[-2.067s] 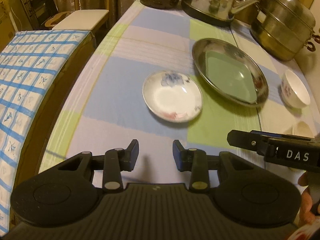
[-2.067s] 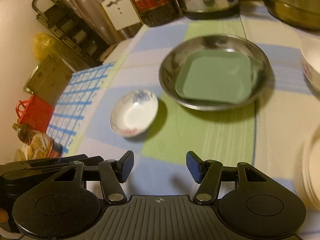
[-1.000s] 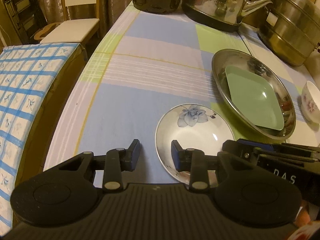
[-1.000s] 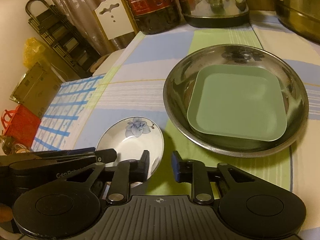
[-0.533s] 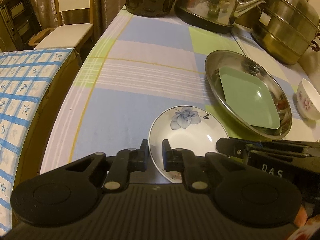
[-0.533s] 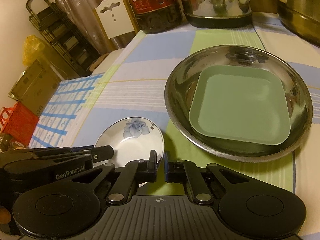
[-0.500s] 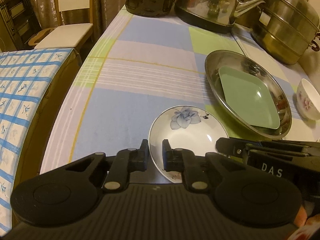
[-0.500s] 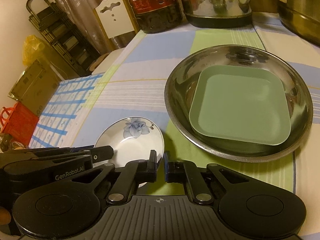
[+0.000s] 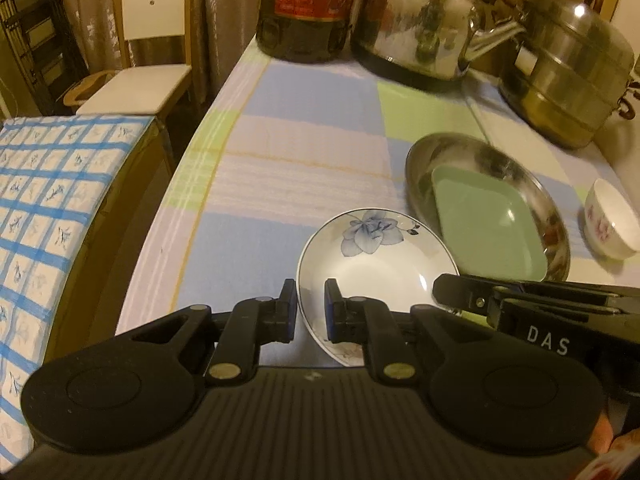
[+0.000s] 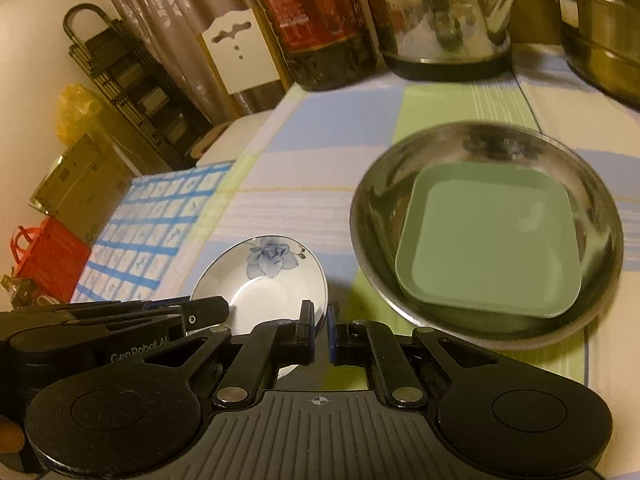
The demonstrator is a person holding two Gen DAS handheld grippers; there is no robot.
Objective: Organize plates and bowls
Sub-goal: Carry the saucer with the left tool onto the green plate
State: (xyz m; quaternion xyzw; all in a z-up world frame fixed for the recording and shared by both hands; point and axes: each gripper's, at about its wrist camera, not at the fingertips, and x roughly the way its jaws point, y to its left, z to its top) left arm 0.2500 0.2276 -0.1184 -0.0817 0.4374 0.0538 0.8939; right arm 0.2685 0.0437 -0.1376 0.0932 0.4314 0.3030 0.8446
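Note:
A white dish with a blue flower sits near the front of the checked tablecloth. My left gripper is shut on its left rim, which shows between the blue pads. My right gripper is shut on the right rim of the same dish. In the left wrist view the right gripper reaches in from the right. To the right of the dish a round steel pan holds a green square plate. Both also show in the right wrist view, the pan slightly blurred around the plate.
A small white bowl stands right of the pan. At the back stand a dark bottle, a steel kettle and a steamer pot. Off the table's left edge are a blue-checked cloth and a white chair.
Both grippers went from partly open to shut on the dish's opposite rims. Over the last half second both views have tipped slightly.

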